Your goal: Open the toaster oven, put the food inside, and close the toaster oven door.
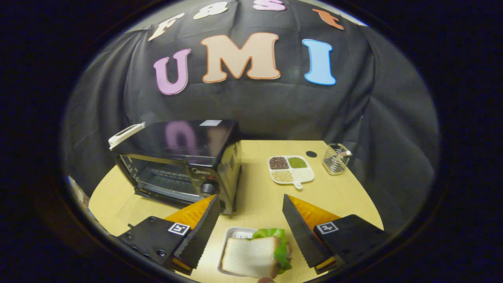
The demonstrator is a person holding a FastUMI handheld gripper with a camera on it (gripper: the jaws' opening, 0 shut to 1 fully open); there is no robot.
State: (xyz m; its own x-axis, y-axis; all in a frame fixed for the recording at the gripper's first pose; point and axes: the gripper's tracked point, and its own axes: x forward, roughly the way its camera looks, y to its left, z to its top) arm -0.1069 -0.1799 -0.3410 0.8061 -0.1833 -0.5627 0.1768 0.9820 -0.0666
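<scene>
The gripper has two wedge-shaped fingers whose inner faces are ribbed with fine ridges. Each finger sits on a black block carrying a small square black-and-white marker. Round screws dot one block's lower edge.

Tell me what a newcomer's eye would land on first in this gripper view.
Probably the sandwich in its white tray, lying between the open gripper's fingers, untouched. Next the black toaster oven, beyond the fingers on the wooden table, its door looking shut. Right of it sits a divided dish of grains, with a wire holder further right.
</scene>
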